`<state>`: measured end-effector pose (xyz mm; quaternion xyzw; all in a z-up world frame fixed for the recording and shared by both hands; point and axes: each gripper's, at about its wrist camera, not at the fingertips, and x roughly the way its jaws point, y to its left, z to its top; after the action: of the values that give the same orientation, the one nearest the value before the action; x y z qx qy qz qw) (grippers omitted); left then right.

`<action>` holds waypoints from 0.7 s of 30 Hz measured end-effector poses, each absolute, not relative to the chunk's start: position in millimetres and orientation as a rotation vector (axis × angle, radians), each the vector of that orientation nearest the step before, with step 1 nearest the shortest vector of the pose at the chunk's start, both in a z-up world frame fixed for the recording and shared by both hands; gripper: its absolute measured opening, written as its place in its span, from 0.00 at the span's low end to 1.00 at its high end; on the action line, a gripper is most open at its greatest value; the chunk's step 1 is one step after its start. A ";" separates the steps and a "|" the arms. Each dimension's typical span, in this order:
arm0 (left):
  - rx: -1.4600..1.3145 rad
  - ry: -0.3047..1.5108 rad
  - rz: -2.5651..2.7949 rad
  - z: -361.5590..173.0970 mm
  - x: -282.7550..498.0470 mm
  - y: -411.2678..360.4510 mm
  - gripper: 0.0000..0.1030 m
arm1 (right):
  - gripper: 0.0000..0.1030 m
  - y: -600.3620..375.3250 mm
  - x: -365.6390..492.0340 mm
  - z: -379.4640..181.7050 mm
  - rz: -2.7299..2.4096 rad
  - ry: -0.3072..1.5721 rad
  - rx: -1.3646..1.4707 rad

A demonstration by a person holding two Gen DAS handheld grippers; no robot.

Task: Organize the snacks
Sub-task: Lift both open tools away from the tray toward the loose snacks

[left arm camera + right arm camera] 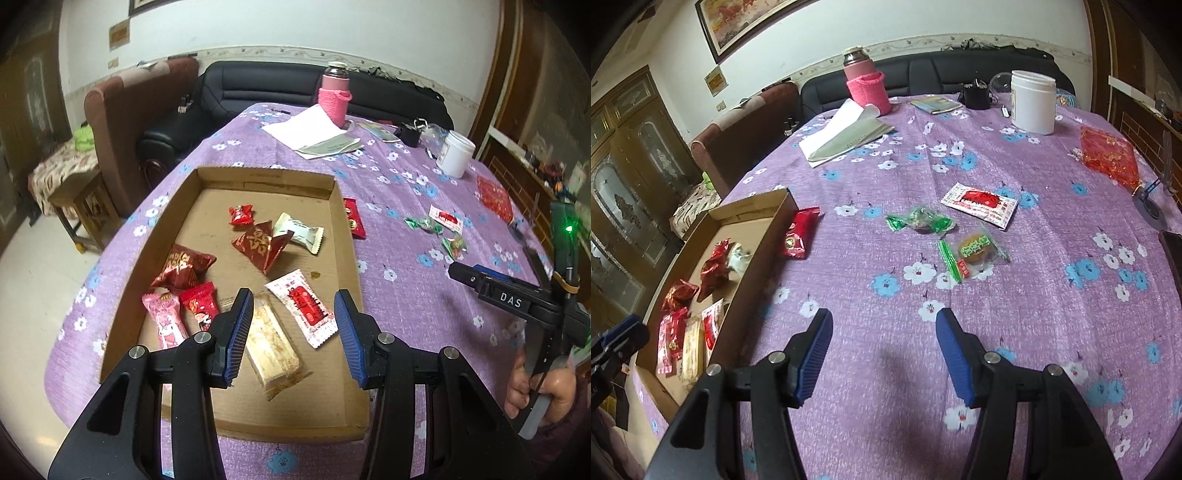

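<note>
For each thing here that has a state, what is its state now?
cardboard tray: open-topped, holding several snacks
left tongs: open, empty, above the tray
right tongs: open, empty, above the tablecloth
white jar: upright, lid on
pink flask: upright, capped

Left tongs [293, 301] hover over the box [349, 258], jaws apart with nothing between them — a pale bar [271, 345] lies just below. More snacks are scattered in the box: a white-red packet [304, 308], a pink one [168, 323]. Right tongs [469, 275] sit off to the side above the desk [406, 295] — green candies [424, 224] beyond.
</note>
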<state>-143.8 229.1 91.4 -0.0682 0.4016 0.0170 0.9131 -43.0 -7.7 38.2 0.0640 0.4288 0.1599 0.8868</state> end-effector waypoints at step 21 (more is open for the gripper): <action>-0.298 0.885 -0.033 62.1 -129.4 274.8 0.44 | 0.59 107.7 69.4 28.3 0.420 0.963 0.086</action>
<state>-129.4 274.8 62.1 -0.1436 0.4266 -0.0159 0.8928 69.4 107.7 28.3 0.0412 0.4597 0.2002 0.8642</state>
